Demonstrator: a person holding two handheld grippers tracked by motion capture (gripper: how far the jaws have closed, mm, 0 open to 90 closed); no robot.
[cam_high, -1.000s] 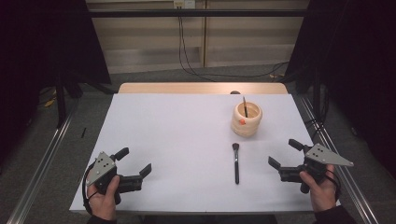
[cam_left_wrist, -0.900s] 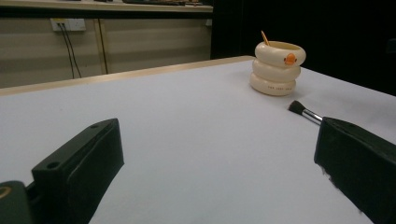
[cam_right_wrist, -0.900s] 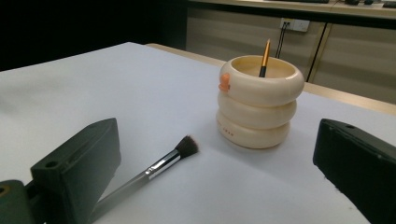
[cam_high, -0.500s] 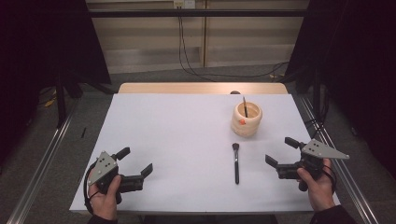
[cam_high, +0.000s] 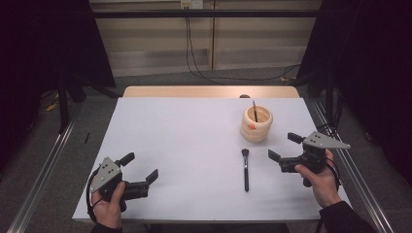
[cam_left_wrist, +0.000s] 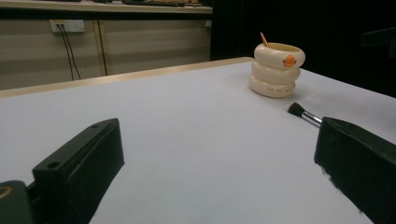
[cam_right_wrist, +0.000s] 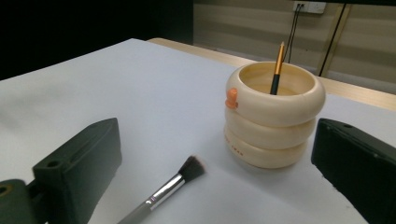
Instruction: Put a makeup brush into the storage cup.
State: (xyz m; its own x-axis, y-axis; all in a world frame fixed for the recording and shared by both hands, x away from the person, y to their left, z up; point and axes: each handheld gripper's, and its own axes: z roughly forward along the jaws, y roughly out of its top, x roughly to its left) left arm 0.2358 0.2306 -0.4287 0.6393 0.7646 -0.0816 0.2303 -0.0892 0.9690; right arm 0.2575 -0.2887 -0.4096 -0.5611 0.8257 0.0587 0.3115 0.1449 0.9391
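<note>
A cream ringed holder (cam_high: pixel 256 123) (cam_left_wrist: pixel 276 69) (cam_right_wrist: pixel 272 114) with an orange knob stands at the right of the white table, with a thin brush handle (cam_right_wrist: pixel 276 69) upright in it. A makeup brush (cam_high: pixel 245 167) (cam_right_wrist: pixel 164 192) (cam_left_wrist: pixel 304 114) lies flat just in front of the holder, bristles toward it. My right gripper (cam_high: pixel 284 147) is open, held low to the right of the brush, with nothing between its jaws. At the front left my left gripper (cam_high: pixel 141 166) stands open too, far from both objects.
The white table sheet (cam_high: pixel 184 145) spreads between the two grippers. A wooden table edge (cam_high: pixel 194 91) runs along the back. Metal rails (cam_high: pixel 43 165) flank the table, and cables (cam_high: pixel 194 58) hang behind it.
My right gripper has moved slightly left and forward, closer to the brush. The left gripper has shifted a little downward. Brush and holder have not moved.
</note>
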